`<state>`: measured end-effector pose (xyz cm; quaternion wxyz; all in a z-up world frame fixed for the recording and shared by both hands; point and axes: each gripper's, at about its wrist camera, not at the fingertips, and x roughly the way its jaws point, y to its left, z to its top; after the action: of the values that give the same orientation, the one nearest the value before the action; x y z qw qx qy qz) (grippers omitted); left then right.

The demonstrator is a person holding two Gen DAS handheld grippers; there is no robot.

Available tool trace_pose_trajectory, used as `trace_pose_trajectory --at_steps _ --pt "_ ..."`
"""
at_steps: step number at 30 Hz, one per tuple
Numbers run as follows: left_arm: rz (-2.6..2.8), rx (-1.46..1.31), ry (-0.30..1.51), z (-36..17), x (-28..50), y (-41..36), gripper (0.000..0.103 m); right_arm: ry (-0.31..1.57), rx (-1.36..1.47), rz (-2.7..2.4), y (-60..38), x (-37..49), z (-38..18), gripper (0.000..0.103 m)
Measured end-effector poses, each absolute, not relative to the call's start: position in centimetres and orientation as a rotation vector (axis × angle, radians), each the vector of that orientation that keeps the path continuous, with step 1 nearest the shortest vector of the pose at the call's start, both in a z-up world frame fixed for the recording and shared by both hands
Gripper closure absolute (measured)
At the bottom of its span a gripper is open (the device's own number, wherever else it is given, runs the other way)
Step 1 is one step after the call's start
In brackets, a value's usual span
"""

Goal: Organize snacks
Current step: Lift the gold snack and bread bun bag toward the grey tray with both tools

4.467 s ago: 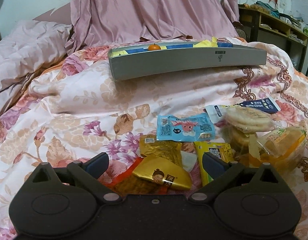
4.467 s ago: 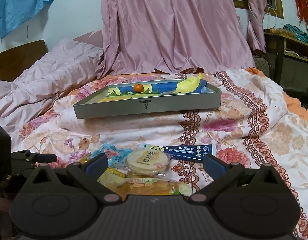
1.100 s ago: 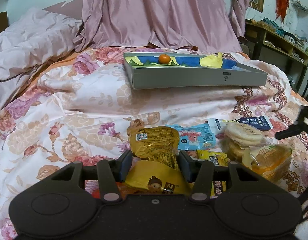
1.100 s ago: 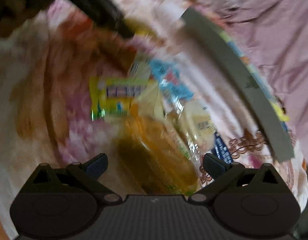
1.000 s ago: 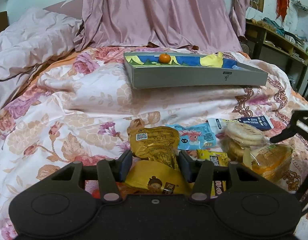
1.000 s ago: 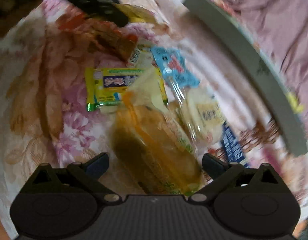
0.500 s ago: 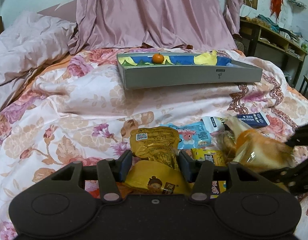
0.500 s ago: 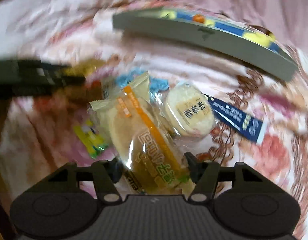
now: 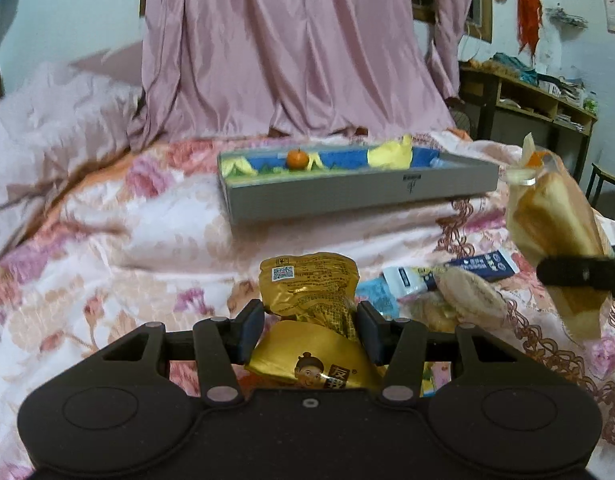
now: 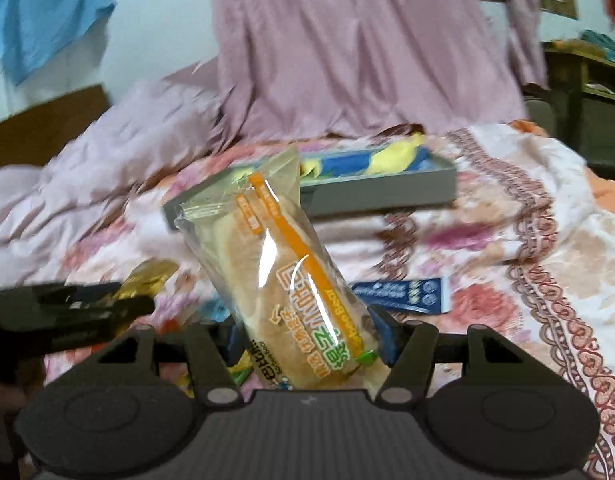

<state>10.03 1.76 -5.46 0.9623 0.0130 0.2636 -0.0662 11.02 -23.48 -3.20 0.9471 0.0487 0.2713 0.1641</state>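
Note:
My left gripper [image 9: 309, 332] is shut on a gold snack packet [image 9: 309, 292], lifted above the floral quilt. Below it lies another gold packet with a cartoon face [image 9: 315, 364]. My right gripper [image 10: 310, 338] is shut on a clear bread packet with an orange stripe [image 10: 283, 280], held up and tilted; the same bread packet [image 9: 555, 236] shows at the right of the left wrist view. A grey tray [image 9: 359, 192] lies farther back on the bed, holding a small orange [image 9: 297, 159] and yellow wrappers [image 9: 389, 155]. Round rice crackers [image 9: 467, 300] and a blue sachet [image 9: 473, 268] lie on the quilt.
A pink curtain [image 9: 291, 48] hangs behind the bed. A rumpled pink duvet [image 9: 47, 120] lies at the left. Wooden shelves [image 9: 539, 112] stand at the right. A light blue packet [image 9: 375, 296] lies among the snacks.
My right gripper has shut on the bread packet and lifted it off the pile. My left gripper, shut on the gold packet, has risen with it.

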Motion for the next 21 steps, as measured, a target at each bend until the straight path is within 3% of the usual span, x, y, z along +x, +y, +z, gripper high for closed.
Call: trace_pose_trajectory --at_steps 21 --pt "-0.146 0.023 0.492 -5.1 9.7 1.6 0.051 0.549 0.091 0.361 -22.9 10.1 -3.8 0.037"
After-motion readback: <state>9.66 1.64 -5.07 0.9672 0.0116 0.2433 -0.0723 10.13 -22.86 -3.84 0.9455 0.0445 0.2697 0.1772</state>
